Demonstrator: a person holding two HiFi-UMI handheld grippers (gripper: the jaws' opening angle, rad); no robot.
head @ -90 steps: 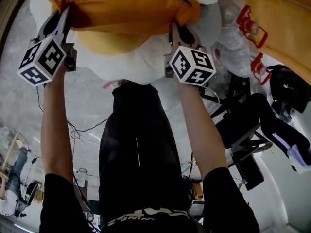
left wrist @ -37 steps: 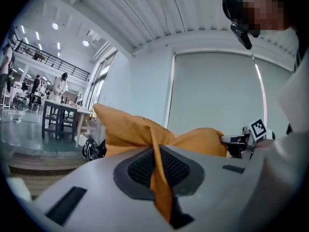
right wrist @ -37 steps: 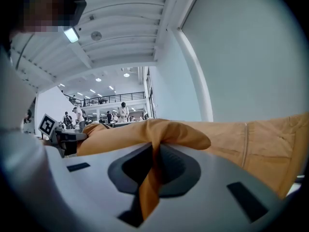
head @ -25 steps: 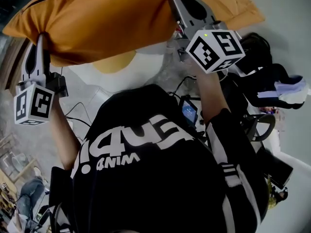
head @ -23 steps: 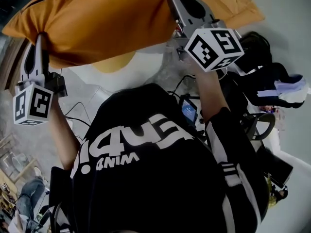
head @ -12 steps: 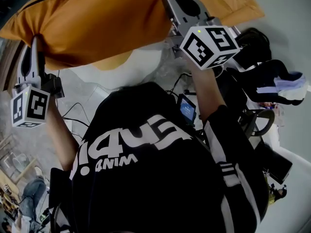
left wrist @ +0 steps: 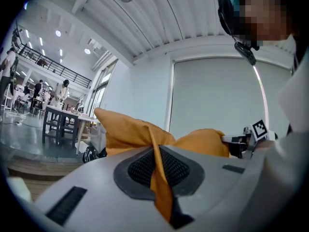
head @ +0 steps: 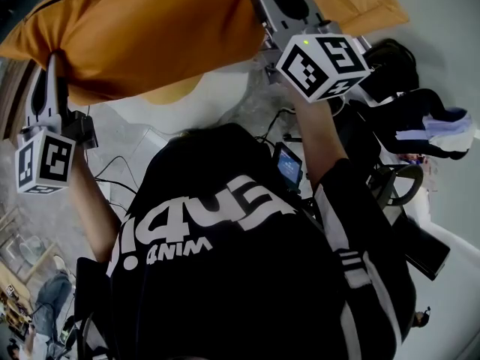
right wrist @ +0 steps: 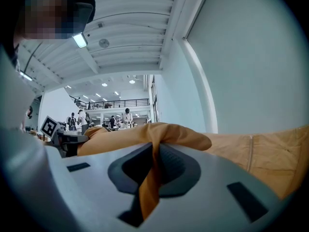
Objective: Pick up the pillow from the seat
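The orange pillow hangs in the air at the top of the head view, held by its two ends. My left gripper is shut on the pillow's left corner, and orange cloth is pinched between its pads. On the other end my right gripper is shut too, with a fold of the pillow squeezed in its jaws. Both grippers point level. In the left gripper view the pillow stretches across to the right gripper.
A white seat with a yellow patch lies below the pillow. A second orange cushion rests at the top right. Dark bags and an office chair stand right, with cables on the floor. People and tables stand far off.
Since the earliest frame the pillow has been carried off the white seat and the view has swung round. Over the last second pillow and grippers have barely shifted.
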